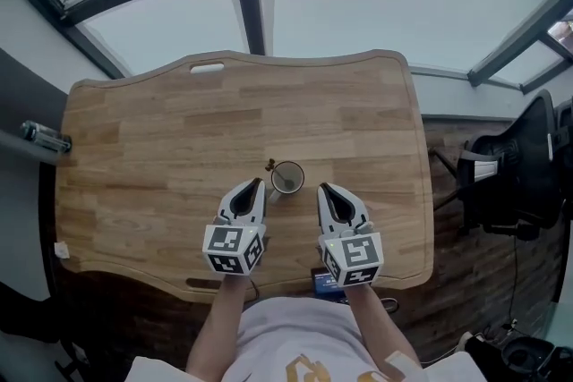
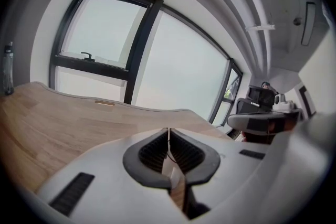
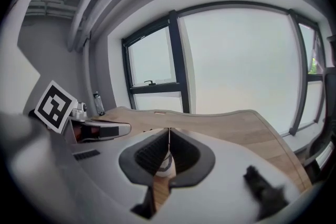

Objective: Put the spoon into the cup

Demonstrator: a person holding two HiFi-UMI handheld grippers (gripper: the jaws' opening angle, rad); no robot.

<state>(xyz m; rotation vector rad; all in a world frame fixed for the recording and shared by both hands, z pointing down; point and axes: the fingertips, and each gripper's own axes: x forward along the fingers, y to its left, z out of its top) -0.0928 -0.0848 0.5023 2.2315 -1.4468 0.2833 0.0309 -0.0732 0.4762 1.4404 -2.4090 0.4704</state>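
A small white cup [image 1: 287, 179] stands near the middle of the wooden table [image 1: 152, 157]. The spoon [image 1: 270, 165] rests in the cup, its dark handle end sticking out over the far left rim. My left gripper [image 1: 257, 184] hovers just left of the cup, its jaws shut with nothing between them [image 2: 168, 130]. Just right of the cup is my right gripper [image 1: 323, 189], also shut and empty [image 3: 169, 129]. Part of the cup [image 3: 165, 165] shows through the gap behind the right jaws. Neither gripper touches the cup or spoon.
A bottle [image 1: 43, 136] stands on a ledge beyond the table's left edge. A black office chair [image 1: 510, 174] sits to the right of the table. A blue object [image 1: 324, 284] lies at the near table edge below my right gripper. Windows run behind the table.
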